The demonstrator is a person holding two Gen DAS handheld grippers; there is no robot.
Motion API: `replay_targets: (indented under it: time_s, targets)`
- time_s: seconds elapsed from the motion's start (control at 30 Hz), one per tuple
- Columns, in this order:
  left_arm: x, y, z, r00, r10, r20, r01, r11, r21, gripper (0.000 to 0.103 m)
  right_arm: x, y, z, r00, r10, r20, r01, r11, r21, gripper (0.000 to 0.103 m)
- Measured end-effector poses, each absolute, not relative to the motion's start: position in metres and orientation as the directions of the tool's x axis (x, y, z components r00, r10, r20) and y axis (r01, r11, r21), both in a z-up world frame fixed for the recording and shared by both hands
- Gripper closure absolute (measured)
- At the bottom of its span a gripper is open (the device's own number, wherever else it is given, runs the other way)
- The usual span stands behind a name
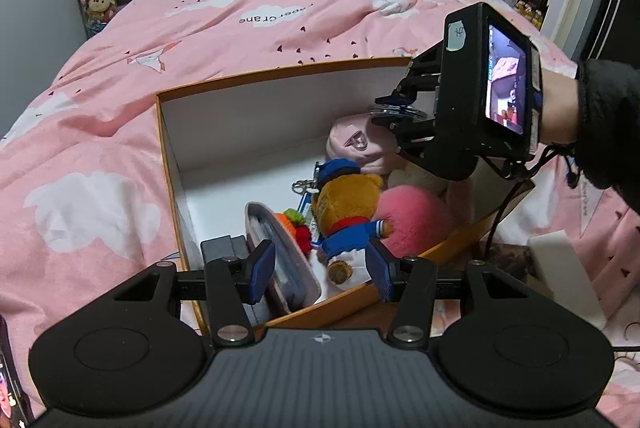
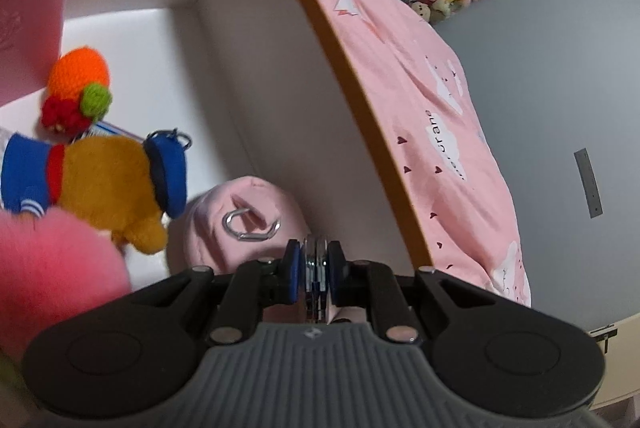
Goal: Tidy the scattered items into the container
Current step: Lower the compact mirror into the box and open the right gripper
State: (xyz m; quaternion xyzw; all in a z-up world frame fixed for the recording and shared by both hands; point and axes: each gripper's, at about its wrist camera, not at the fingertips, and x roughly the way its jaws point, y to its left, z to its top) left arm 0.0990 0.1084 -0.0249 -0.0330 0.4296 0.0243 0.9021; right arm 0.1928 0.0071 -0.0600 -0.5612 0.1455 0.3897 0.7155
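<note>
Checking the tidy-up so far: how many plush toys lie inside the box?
2 clearly: the bear in blue mid-box, and a pink plush beside it at the near wall. A pale one under the right gripper may be hidden.

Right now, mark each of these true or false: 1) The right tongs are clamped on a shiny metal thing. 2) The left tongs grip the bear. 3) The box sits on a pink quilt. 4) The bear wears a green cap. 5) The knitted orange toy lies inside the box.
1) True: the right tongs are shut on a stack of flat metal rings, held over the box.
2) False: the left tongs stand open, with nothing pressed between the pads; the bear lies in the box beyond them.
3) True: the pink quilt surrounds it.
4) False: its cap is blue.
5) True: the knitted orange toy rests on the box floor.
</note>
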Motion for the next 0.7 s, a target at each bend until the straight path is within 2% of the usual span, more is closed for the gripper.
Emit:
replay_targets:
  time_s: [0.13, 0.43, 0.6, 0.7]
  targets:
    - [0.099, 0.108, -0.027, 0.62, 0.017, -0.785, -0.072, 0.997, -0.035, 0.044, 0.192, 0.006, -0.062, 0.643, 0.373, -0.669, -0.734, 0.048, -0.678, 0.077]
    - [0.101, 0.107, -0.028, 0.616, 0.022, -0.787, -0.072, 0.997, -0.028, 0.044, 0.201, -0.003, -0.045, 0.591, 0.329, -0.737, -0.803, 0.147, -0.578, 0.068]
    - [0.101, 0.108, -0.028, 0.616, 0.02, -0.787, -0.071, 0.997, -0.031, 0.044, 0.195, -0.007, -0.036, 0.543, 0.329, -0.773, -0.838, 0.157, -0.522, 0.069]
    - [0.102, 0.107, -0.028, 0.616, 0.018, -0.787, -0.068, 0.997, -0.03, 0.044, 0.19, -0.01, -0.036, 0.541, 0.325, -0.776, -0.839, 0.155, -0.521, 0.078]
